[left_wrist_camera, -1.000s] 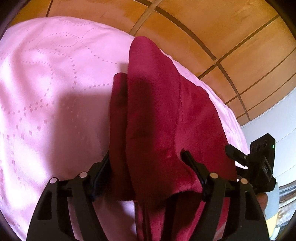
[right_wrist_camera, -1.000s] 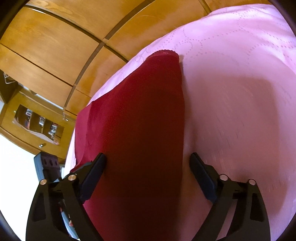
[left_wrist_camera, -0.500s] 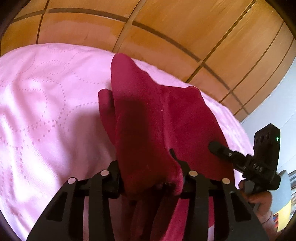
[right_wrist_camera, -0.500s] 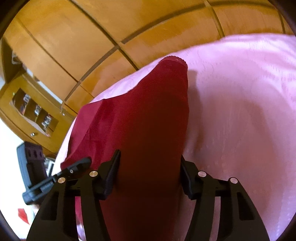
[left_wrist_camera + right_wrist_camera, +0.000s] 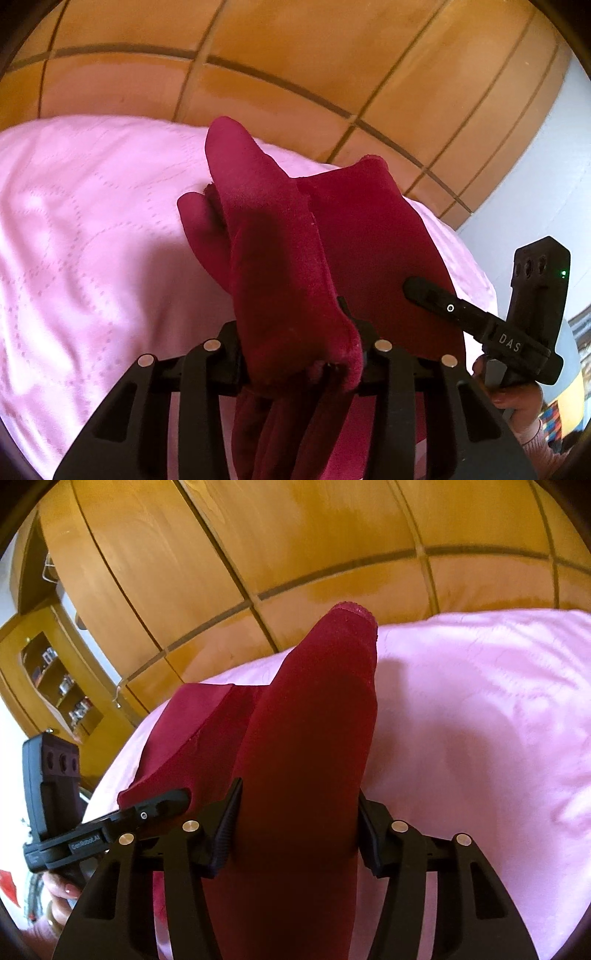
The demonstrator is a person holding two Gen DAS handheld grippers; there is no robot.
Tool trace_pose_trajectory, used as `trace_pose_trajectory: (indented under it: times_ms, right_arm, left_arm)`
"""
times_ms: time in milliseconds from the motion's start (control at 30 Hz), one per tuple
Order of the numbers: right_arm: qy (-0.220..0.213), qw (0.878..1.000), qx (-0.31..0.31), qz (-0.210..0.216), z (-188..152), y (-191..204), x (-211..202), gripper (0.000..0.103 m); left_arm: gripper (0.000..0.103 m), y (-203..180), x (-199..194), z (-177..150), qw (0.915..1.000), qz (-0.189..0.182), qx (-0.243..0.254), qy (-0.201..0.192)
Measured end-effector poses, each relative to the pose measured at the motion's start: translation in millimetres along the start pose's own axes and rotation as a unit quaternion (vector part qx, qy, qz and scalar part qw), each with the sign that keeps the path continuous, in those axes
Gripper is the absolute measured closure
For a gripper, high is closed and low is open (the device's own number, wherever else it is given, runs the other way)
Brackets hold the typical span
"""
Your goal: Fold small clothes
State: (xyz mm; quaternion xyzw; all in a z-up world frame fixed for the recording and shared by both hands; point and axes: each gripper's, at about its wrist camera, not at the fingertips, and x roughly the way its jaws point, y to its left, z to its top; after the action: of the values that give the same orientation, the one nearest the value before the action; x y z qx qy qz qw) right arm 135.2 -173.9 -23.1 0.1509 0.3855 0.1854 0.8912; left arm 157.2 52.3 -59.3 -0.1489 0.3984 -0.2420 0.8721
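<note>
Garment (image 5: 295, 295) — clamped, both grippers

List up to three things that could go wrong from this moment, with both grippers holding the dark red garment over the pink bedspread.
1. The left gripper clamps a thick bunched wad of the dark red garment; layers may slip out unevenly.
2. Loose flaps hang free over the pink bedspread, so the fold could land creased or skewed.
3. The right gripper holds a separate part; pulling apart could tug the cloth from either jaws.

Red garment (image 5: 295, 258) in left gripper's (image 5: 299, 350) jaws
</note>
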Motion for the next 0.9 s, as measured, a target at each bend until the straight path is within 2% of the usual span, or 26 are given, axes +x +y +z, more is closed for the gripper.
trace_pose_trajectory:
  times_ms: [167,400,900]
  right_arm:
    - [-0.029,0.999,-0.001,-0.023,3.4,-14.3,-24.3,0.048]
    - [-0.054,0.997,0.017,-0.053,7.3,-52.6,-50.2,0.048]
    - [-0.104,0.985,0.065,-0.12,19.4,-142.9,-75.6,0.048]
  left_arm:
    - [0.064,-33.8,11.0,6.8,0.999,-0.012,0.042,-0.002]
    - [0.064,-75.6,40.8,22.6,0.9966,-0.034,0.074,0.013]
    - [0.064,-159.7,128.9,59.4,0.9874,-0.064,0.139,0.041]
